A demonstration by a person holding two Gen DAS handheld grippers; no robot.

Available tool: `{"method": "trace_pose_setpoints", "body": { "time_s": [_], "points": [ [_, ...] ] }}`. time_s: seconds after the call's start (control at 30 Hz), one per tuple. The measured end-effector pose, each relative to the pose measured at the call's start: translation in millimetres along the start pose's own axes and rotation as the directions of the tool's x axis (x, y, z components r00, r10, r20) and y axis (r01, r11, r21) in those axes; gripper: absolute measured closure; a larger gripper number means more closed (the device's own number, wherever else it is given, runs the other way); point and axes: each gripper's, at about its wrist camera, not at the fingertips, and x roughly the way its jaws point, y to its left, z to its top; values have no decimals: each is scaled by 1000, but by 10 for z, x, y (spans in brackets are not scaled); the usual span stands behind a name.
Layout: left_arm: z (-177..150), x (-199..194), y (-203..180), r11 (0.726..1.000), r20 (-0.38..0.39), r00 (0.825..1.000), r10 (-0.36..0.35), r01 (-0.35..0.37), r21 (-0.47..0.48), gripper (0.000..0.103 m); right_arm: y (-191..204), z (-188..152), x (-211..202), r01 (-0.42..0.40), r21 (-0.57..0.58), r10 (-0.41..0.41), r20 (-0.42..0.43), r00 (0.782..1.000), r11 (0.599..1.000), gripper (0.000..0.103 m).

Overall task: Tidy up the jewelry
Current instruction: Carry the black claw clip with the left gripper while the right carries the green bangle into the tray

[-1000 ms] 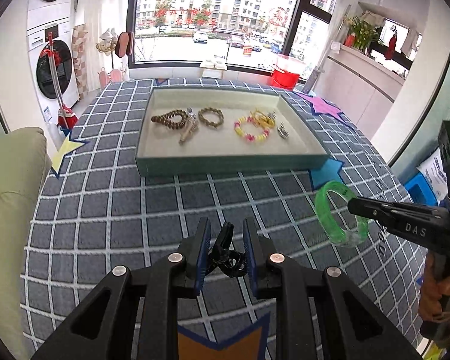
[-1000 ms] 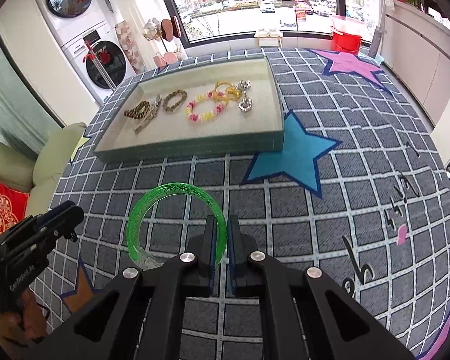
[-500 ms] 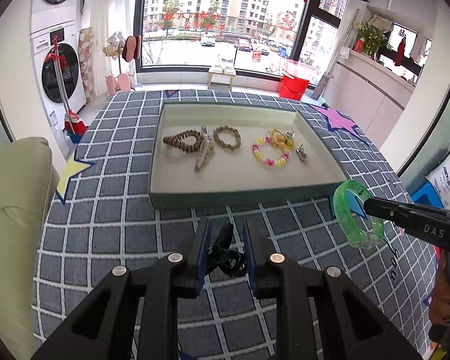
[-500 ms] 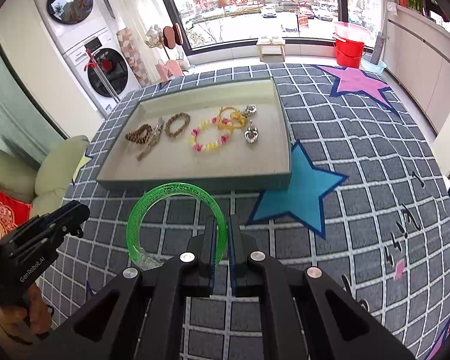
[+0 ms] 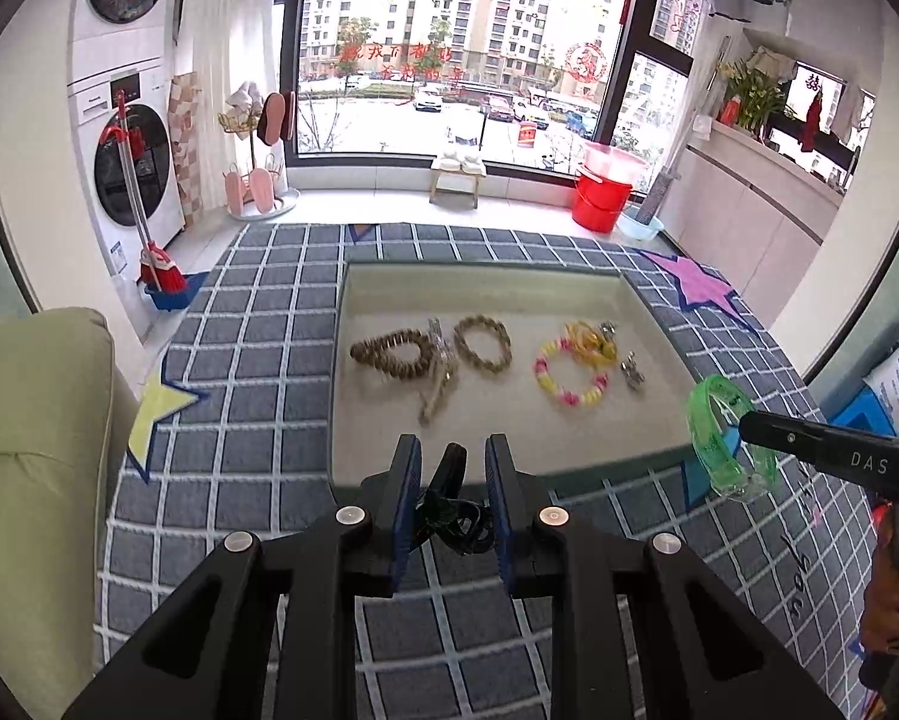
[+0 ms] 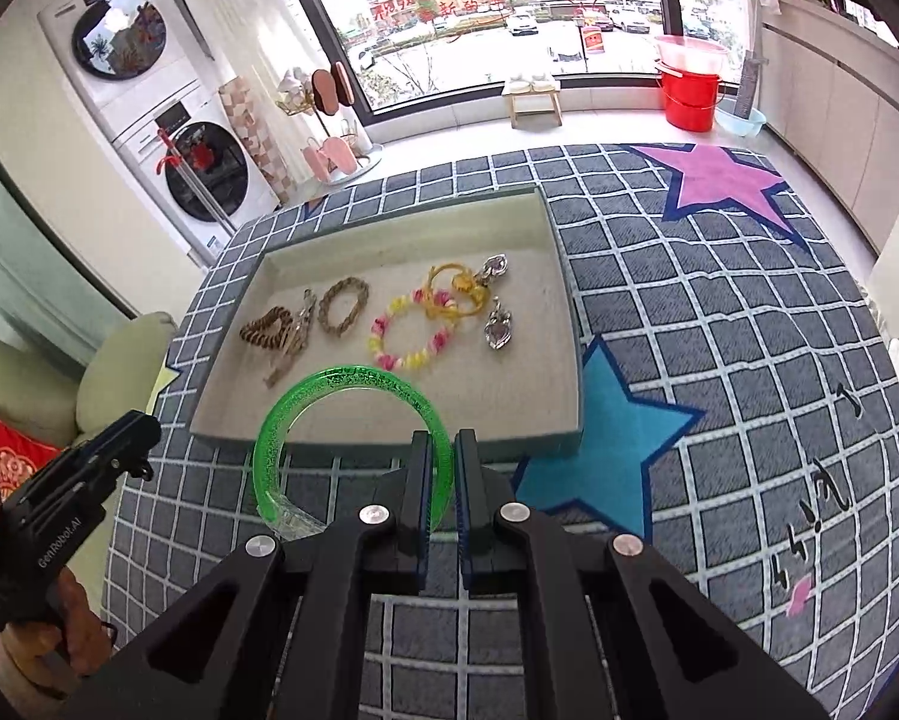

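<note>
A shallow grey tray on the checked tablecloth holds brown bead bracelets, a pink-yellow bead bracelet, a yellow band and silver pendants. My left gripper is shut on a black hair clip, held at the tray's near edge. My right gripper is shut on a green translucent bangle, held above the tray's near edge; the bangle also shows in the left wrist view by the tray's right corner.
The table carries a grid cloth with a blue star and a pink star. A pale green sofa stands left of it. A washer, a red bucket and a window lie beyond.
Both grippers have moved forward toward the tray, still holding the clip and the bangle. The tray looks nearer in both views.
</note>
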Motion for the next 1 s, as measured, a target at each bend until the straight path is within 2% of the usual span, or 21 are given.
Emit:
{"method": "trace_pose_setpoints", "body": {
  "time_s": [0.53,0.73,1.0],
  "points": [
    [358,409,-120,999,-15,1000,20,-19,34,67,-12,459,295,34,-2,-34,-3,999,999,95],
    [462,682,-60,1000,-58,998,-5,4,-14,67,-9,567,488,49,-4,-49,-14,999,999,95],
    [438,1046,-190,999,-102,994,25,-21,40,67,18,591,867,103,-40,-105,-57,993,994,95]
  ]
}}
